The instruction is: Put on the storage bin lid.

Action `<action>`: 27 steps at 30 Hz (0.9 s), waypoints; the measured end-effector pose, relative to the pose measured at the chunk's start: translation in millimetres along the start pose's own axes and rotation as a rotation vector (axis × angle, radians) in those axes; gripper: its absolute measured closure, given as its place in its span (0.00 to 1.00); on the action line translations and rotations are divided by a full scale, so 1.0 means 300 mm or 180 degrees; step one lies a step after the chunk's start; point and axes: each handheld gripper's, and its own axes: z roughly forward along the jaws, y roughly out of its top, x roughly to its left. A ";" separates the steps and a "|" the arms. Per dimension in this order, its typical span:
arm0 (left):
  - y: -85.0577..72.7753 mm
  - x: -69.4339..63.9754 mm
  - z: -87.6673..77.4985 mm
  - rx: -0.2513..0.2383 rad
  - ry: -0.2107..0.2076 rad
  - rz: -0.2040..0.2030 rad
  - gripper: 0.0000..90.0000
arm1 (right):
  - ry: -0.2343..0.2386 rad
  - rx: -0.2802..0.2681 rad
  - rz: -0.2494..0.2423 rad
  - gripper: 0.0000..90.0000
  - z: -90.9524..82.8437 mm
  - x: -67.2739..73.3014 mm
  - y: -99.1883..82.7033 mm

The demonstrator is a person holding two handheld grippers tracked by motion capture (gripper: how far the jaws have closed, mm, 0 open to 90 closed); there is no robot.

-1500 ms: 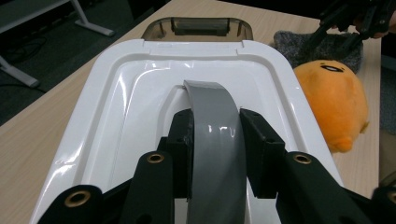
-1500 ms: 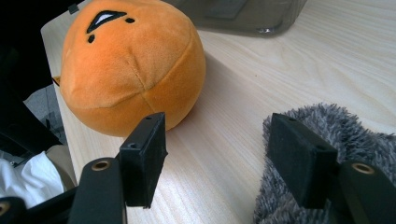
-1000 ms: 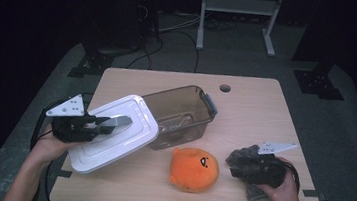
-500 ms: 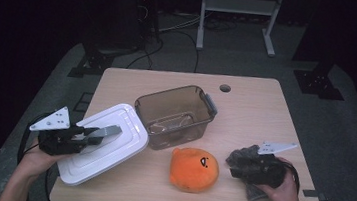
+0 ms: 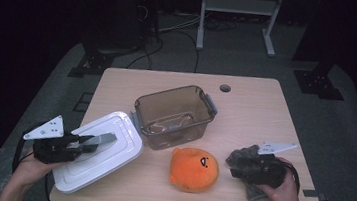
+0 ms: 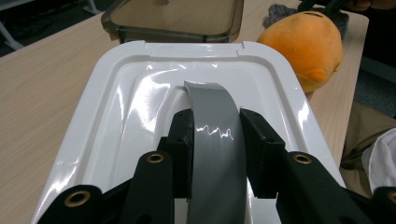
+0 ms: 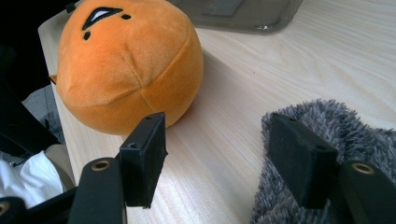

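White lid [image 5: 100,155] is lying at the near left corner of the wooden surface [image 5: 255,118], just beside the clear brown container [image 5: 175,114], and the left gripper [image 5: 74,144] is clamping its fingers onto the grey handle strap [image 6: 212,135], a grip that the left gripper view is showing close up while the high view is giving little more than a dark shape over the lid. Right gripper [image 7: 210,158] is holding its fingers apart over bare wood between the orange plush toy [image 7: 128,60] and what is probably a grey fuzzy cloth [image 7: 327,154], one finger seeming to rest against the cloth.
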 end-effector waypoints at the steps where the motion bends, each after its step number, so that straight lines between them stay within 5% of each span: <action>1: -0.007 0.000 0.000 0.0010 -0.0004 0.0001 0.74 | 0.0000 -0.0001 -0.0003 0.40 0.001 0.000 0.000; 18: -0.091 0.011 0.011 0.0058 -0.0036 -0.0085 0.74 | 0.0000 0.0009 -0.0010 0.40 0.005 0.000 -0.001; 27: -0.136 0.031 0.068 0.0161 -0.0070 -0.0164 0.74 | 0.0003 0.0021 -0.0004 0.40 0.006 0.000 -0.002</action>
